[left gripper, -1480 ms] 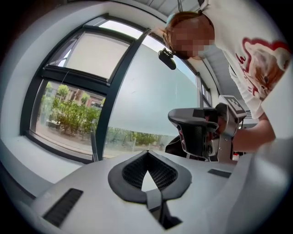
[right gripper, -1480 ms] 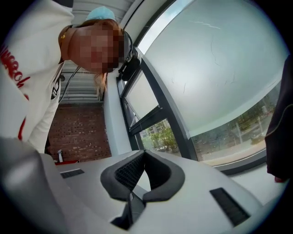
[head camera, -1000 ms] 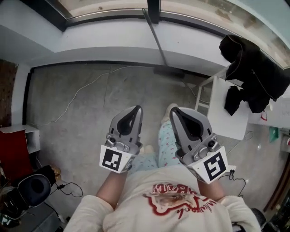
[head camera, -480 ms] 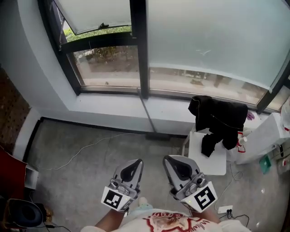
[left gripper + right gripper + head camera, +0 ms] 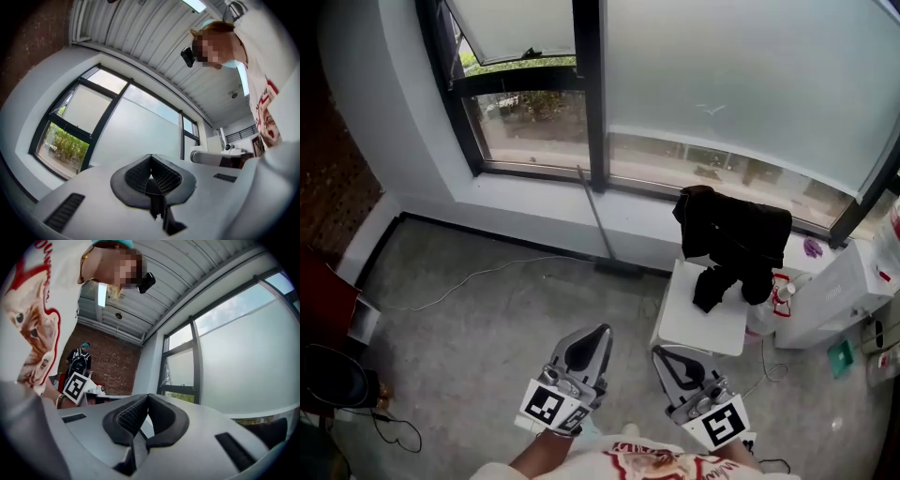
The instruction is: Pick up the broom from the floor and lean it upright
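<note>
Bare concrete floor (image 5: 487,323) lies open ahead of me and to the left, crossed only by a thin cable (image 5: 478,277). To the right, a white table (image 5: 694,328) draped with a black garment (image 5: 736,239) blocks the way. The broom (image 5: 593,214) leans against the far wall (image 5: 525,208).

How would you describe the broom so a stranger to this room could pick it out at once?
Find the wide frosted window and its black upright bar. Directly below that bar, the broom leans against the grey sill, its dark head on the concrete floor. It is the only long, thin, slanting pole there, unlike the squat white table draped with black clothing to its right.
</note>
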Motion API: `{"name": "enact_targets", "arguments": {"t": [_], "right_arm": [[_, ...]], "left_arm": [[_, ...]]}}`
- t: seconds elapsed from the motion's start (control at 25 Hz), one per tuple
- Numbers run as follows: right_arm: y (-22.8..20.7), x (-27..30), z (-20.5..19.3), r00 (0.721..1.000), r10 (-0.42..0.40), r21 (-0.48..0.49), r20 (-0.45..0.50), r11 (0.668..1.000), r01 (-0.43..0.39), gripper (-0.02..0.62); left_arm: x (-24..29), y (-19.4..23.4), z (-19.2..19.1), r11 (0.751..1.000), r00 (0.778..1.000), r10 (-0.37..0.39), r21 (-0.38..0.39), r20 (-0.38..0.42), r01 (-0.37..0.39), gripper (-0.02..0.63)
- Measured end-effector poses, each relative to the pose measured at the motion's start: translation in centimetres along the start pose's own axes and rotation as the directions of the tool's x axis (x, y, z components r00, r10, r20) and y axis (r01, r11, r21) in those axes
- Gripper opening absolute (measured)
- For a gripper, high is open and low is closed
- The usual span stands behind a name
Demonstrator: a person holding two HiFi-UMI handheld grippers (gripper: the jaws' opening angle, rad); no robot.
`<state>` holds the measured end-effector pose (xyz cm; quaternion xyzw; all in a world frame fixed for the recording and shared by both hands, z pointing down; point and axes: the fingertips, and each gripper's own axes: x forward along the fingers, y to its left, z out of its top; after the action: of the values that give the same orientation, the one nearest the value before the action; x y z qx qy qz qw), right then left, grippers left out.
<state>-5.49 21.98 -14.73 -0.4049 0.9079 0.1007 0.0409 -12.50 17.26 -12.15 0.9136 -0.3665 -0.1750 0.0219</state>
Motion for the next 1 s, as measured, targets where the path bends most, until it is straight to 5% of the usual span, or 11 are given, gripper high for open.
{"name": "enact_targets", "arguments": {"t": [0.16, 0.36, 1.0], "right_arm": [[-0.8, -1.0, 1.5, 0.999, 0.001, 0.016, 0.047, 1.000, -0.002, 0.021], [1.2, 1.0, 3.3, 0.997, 0.014, 0.002, 0.072, 1.000, -0.014, 0.021], [8.3, 7.0, 3.9, 0.997, 0.039, -0.037, 0.071, 0.999, -0.036, 0.021]], "left_arm": [[-3.3, -3.0, 1.0, 0.999, 0.997, -0.016, 0.049, -0.070, 0.019, 0.020], [-6.5, -1.8, 1.9, 0.999, 0.995, 0.007, -0.049, -0.096, -0.012, 0.020], [-10.3, 0.5, 4.3, 0.996, 0.991, -0.082, -0.055, -0.111, 0.076, 0.020]]}}
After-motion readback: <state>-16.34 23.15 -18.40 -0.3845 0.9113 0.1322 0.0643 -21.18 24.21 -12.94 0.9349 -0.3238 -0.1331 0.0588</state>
